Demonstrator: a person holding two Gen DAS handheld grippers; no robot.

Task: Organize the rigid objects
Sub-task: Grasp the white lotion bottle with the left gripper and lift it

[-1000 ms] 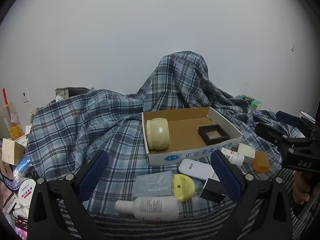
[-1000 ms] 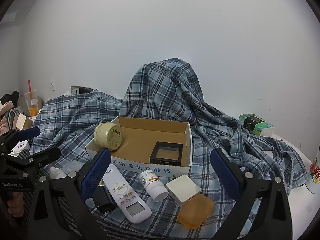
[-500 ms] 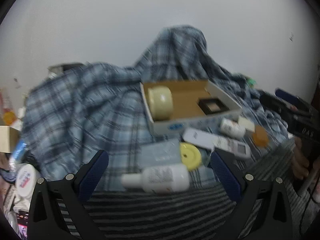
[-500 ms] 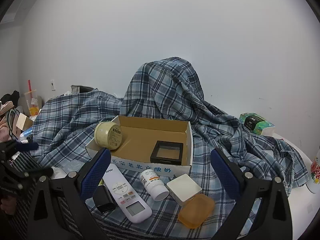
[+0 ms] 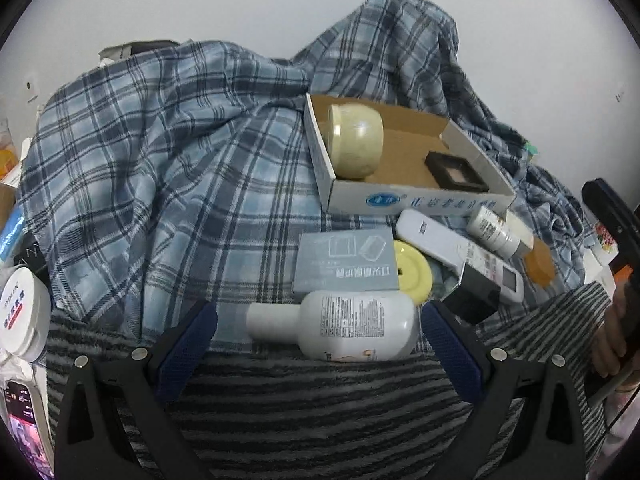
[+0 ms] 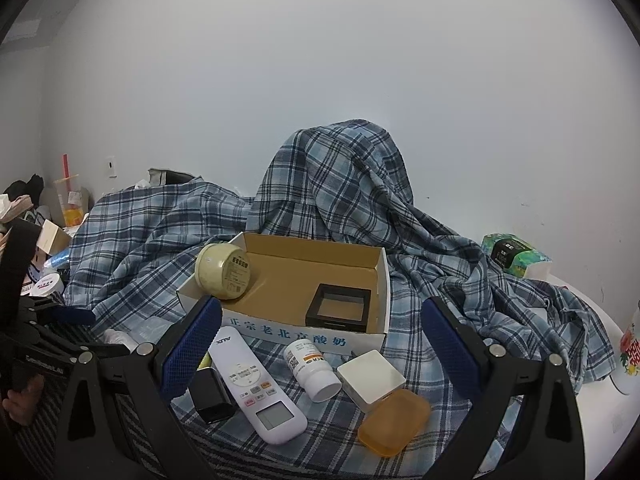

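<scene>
An open cardboard box (image 5: 404, 200) (image 6: 304, 330) holds a cream jar (image 5: 354, 142) (image 6: 224, 272) on its side and a black square frame (image 5: 456, 170) (image 6: 338, 306). In front of it lie a white bottle (image 5: 344, 326), a grey carton (image 5: 346, 264), a yellow disc (image 5: 412, 274), a white remote (image 5: 460, 254) (image 6: 258, 386), a black block (image 5: 474, 298) (image 6: 210, 394), a pill bottle (image 5: 492, 230) (image 6: 312, 366), a white square box (image 6: 370, 374) and an orange case (image 6: 394, 422). My left gripper (image 5: 318, 336) stands open around the white bottle. My right gripper (image 6: 320, 342) hangs open above the remote and pill bottle.
A plaid cloth (image 5: 160, 168) (image 6: 440, 248) drapes the whole surface and rises in a hump behind the box. A striped mat (image 5: 320, 412) lies nearest. A white tub (image 5: 20, 320) and clutter crowd the left; a tissue pack (image 6: 516, 254) sits at the right. A hand (image 5: 612, 340) holds the other gripper.
My left gripper has tilted down and moved closer, so the white bottle now lies between its fingers. My right gripper has barely shifted.
</scene>
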